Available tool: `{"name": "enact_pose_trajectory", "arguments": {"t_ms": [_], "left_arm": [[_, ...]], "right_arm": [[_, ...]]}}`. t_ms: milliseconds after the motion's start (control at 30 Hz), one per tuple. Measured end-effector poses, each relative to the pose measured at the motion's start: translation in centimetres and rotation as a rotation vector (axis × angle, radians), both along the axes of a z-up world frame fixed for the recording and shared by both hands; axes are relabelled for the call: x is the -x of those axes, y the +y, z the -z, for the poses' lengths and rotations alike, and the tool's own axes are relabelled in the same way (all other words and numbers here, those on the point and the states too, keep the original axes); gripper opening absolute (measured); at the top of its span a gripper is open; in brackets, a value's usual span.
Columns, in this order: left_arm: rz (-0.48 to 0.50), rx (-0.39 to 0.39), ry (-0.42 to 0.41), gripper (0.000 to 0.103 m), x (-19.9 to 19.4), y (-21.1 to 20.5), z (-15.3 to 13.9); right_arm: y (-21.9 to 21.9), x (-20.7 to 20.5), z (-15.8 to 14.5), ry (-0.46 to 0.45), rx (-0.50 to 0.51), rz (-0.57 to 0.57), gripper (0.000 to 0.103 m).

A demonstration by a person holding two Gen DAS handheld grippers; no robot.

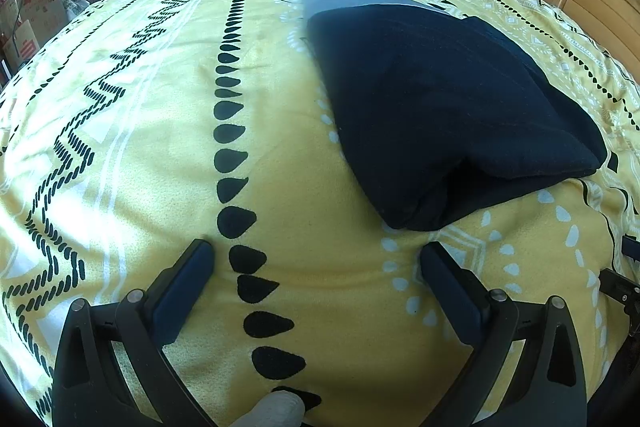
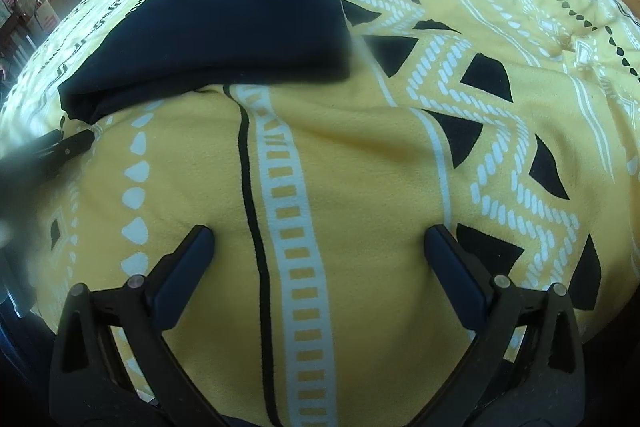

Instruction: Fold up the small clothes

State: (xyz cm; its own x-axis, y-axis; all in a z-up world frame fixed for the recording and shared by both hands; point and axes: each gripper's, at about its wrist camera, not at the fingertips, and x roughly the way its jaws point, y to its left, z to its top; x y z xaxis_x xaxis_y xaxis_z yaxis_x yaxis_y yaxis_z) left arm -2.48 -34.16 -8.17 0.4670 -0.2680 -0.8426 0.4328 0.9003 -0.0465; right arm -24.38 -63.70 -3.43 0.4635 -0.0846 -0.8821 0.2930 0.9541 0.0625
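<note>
I hold my left tool [image 1: 316, 251] low over the yellow patterned blanket [image 1: 160, 131] on the bed, fingers spread wide with nothing between them, and the folded dark navy garment [image 1: 448, 107] lies just ahead and to the right of its right finger, not touching it. My right tool [image 2: 320, 237] sits level over the same blanket, its fingers also wide apart and empty, with the garment [image 2: 224, 27] lying ahead and to its left, well clear of the fingertips. At the right tool's far left, part of my left tool [image 2: 68, 147] shows just beside the garment's near corner.
</note>
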Motion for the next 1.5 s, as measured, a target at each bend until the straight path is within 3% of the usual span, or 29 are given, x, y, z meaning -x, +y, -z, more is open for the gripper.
{"name": "enact_pose_trajectory", "arguments": {"t_ms": [1500], "left_arm": [[0.0, 0.014, 0.004, 0.103, 0.14, 0.12, 0.01]], "right_arm": [[0.16, 0.08, -0.07, 0.0, 0.002, 0.002, 0.103]]}}
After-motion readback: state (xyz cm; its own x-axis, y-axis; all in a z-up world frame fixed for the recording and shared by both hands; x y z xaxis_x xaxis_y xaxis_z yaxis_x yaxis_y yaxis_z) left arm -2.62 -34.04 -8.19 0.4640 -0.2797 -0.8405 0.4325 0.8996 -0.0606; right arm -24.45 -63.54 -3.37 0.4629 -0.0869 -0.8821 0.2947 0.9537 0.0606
